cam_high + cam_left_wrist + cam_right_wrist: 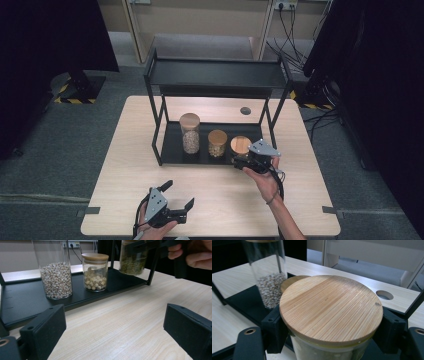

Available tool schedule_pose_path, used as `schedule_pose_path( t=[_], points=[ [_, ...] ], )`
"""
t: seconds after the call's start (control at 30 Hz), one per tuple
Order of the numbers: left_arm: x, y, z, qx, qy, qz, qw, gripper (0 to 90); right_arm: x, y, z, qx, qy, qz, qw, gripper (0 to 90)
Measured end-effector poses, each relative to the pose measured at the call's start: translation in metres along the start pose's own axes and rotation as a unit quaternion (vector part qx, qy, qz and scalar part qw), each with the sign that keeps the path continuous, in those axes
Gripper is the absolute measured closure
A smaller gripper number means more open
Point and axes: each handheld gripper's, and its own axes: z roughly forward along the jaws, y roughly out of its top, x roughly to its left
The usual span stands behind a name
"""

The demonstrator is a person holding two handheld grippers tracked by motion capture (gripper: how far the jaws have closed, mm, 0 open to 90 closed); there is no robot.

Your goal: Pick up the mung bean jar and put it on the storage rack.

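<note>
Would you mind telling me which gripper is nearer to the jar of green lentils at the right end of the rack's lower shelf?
Right. The right gripper is clamped around the green-lentil jar just under its wooden lid. The left gripper rests open on the table, well short of the rack.

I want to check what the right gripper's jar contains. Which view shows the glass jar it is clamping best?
The left gripper view: the glass jar with green contents shows side-on, off the black shelf tray. The right gripper view shows mostly its round bamboo lid between the jaws. The high view shows only a lid edge beside the right gripper.
</note>
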Motion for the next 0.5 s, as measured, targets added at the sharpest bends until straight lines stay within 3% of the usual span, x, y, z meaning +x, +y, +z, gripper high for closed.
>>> schedule_pose_path(
  t=[0.27, 0.5],
  points=[
    [0.001, 0.000, 0.000, 0.000, 0.000, -0.001, 1.0000, 3.8, -0.001, 0.002, 0.018, 0.010, -0.017, 0.010, 0.9998, 25.5],
    [0.001, 0.000, -0.001, -0.003, 0.001, -0.001, 1.0000, 3.8, 0.001, 0.002, 0.033, 0.019, -0.031, 0.003, 0.9993, 25.5]
  ],
)
